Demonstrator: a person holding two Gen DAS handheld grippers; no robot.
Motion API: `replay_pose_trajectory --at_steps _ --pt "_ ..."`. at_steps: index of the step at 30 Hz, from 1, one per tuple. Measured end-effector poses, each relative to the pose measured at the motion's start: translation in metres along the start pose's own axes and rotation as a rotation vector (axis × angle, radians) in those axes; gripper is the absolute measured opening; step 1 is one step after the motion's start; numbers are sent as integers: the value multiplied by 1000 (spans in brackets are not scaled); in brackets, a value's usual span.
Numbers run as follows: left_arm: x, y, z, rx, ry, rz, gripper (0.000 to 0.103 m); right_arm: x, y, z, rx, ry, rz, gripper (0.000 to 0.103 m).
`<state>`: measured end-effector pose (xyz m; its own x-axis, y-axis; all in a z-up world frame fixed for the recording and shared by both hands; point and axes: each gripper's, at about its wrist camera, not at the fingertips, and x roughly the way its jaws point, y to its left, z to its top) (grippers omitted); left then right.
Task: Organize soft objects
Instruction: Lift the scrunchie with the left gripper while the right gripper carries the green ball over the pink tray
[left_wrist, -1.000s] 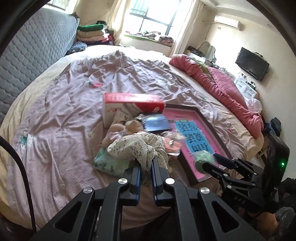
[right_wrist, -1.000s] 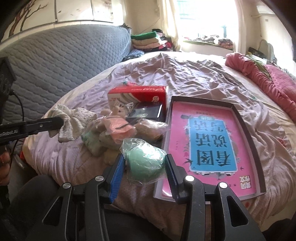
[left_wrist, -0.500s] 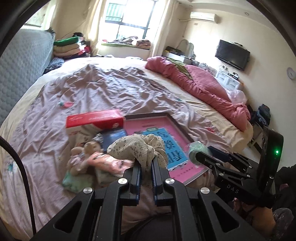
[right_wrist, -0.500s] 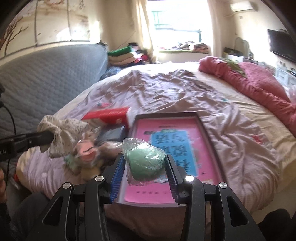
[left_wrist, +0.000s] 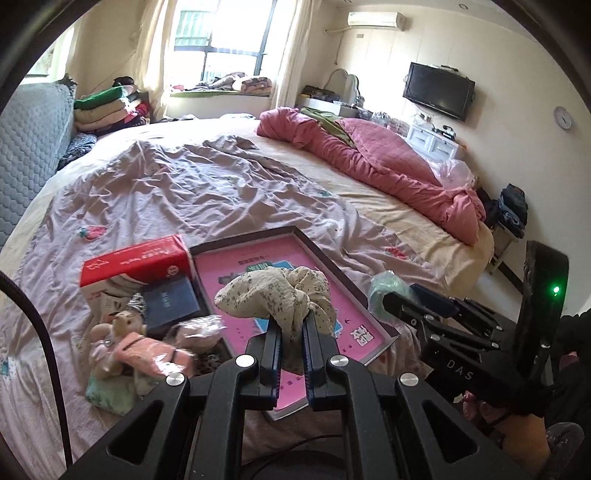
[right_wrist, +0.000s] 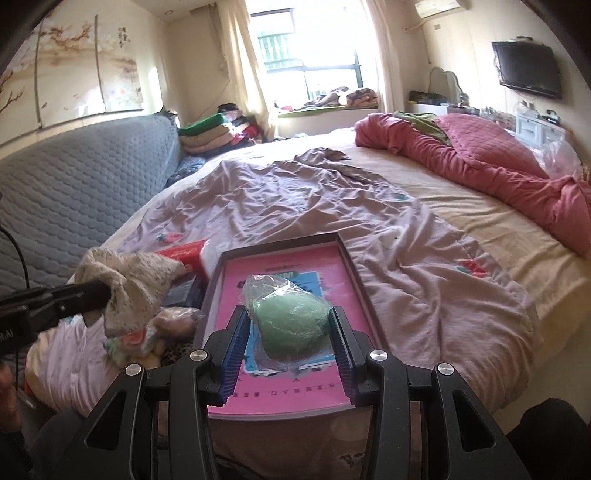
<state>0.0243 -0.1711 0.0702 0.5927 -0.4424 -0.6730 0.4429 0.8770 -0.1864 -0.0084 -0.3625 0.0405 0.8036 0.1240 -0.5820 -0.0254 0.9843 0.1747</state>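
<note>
My left gripper (left_wrist: 291, 332) is shut on a cream floral cloth scrunchie (left_wrist: 277, 295) and holds it above the near part of the pink-lined tray (left_wrist: 347, 284). The scrunchie also shows in the right wrist view (right_wrist: 133, 280). My right gripper (right_wrist: 290, 325) is shut on a green soft item in a clear plastic bag (right_wrist: 291, 317), above the tray's pink base (right_wrist: 303, 258). The right gripper also shows in the left wrist view (left_wrist: 391, 299), at the tray's right edge.
A pile of soft toys and pouches (left_wrist: 129, 347) lies left of the tray with a red-and-white box (left_wrist: 136, 262) and a dark booklet (left_wrist: 170, 302). A crumpled lilac sheet (left_wrist: 184, 192) covers the bed. A pink quilt (left_wrist: 388, 166) lies at the far right.
Both grippers have lifted and swung right with their items, from over the pile to over the pink tray. Both grips are unchanged.
</note>
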Motion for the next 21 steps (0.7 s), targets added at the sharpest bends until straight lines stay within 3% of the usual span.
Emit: replay_pose_trajectory --at_steps 21 --pt "69 -27 -9 52 95 2 10 23 -47 -12 76 44 -35 46"
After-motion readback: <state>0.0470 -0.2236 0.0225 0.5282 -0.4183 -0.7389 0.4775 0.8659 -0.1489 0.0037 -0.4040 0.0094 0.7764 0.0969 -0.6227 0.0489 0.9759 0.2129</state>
